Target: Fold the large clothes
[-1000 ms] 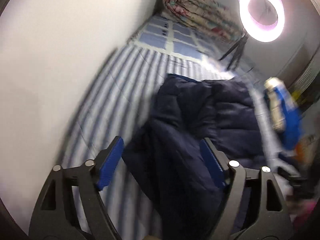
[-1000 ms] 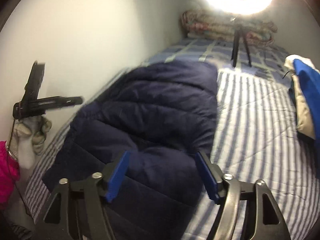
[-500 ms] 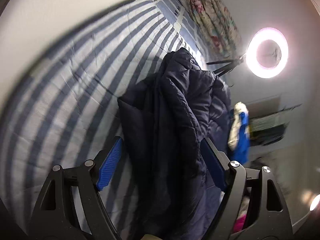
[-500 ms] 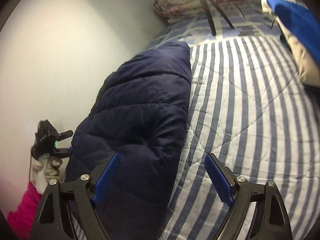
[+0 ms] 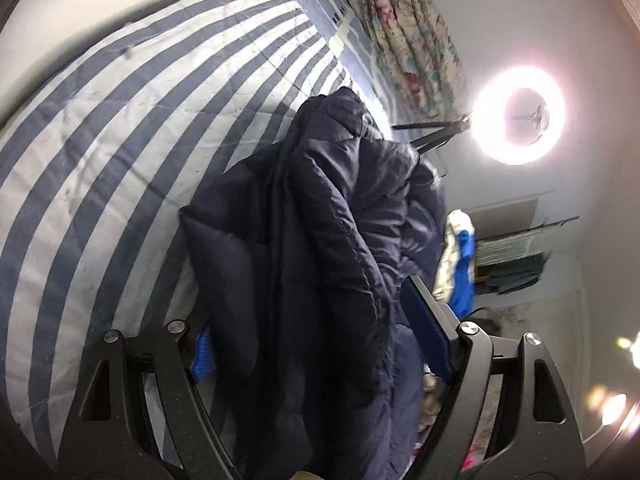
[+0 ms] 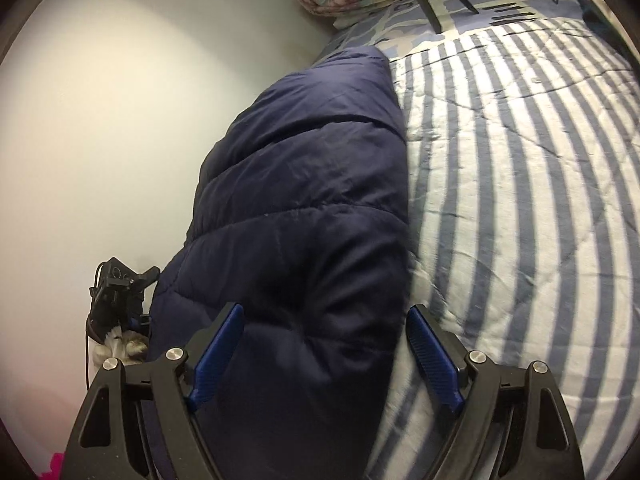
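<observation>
Both claws are spread wide, nothing pinched yet; the navy puffer jacket (image 6: pixel 304 216) lies lengthwise on the striped quilt (image 6: pixel 520 184), along the wall side of the bed.

Step in hand, as I read it: get a hold on the near end of the jacket for the next fold; do it by taking a full bite of the padded edge, both layers, not just the slippery shell; close both claws at matching points on either side so the fold line comes out straight; lift low and lay it over, don't drag, or the quilt will bunch with it.

Right gripper (image 6: pixel 324 344): jaws apart, the jacket's near end bulges up between them; right blue pad sits just about at the jacket's edge where it meets the quilt; contact with the pads I can't confirm.

Left gripper (image 5: pixel 316 332): jaws apart too; a thick bunched ridge of jacket (image 5: pixel 320 248) runs up between them and hides most of the left pad; looks like fabric is touching it.

Elsewhere: ring light (image 5: pixel 520 116), rolled floral blanket (image 5: pixel 412 36) at the far end.
</observation>
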Available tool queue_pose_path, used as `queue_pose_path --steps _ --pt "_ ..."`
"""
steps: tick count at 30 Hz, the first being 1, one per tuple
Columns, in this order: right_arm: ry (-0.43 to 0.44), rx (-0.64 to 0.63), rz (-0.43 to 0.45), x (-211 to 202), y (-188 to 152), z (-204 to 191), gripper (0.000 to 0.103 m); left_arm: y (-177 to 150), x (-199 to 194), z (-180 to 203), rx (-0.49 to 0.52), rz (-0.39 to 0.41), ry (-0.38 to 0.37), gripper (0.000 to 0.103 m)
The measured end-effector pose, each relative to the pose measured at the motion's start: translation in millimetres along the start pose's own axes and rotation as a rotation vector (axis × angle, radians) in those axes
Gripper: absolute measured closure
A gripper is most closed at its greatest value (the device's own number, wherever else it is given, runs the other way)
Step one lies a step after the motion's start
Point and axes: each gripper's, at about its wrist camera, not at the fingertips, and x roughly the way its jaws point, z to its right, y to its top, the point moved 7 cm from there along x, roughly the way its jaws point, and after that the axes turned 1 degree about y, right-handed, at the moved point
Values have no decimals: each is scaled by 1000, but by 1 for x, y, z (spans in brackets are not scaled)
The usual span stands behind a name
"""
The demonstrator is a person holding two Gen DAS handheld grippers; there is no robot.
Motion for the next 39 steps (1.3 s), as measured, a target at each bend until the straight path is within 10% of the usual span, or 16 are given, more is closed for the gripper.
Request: queue_pose_path --steps 7,13,20,39 --pt "-55 -47 -36 11 -7 -16 32 -8 13 18 193 26 207 57" --pt "-117 -82 -8 -1 -5 -38 67 -20 7 52 370 83 316 82" --pt "-260 -199 -2 -20 -10 -71 83 -41 -11 84 441 112 320 87" --pt "-443 -354 78 -173 -22 -86 86 -114 7 208 597 76 220 88"
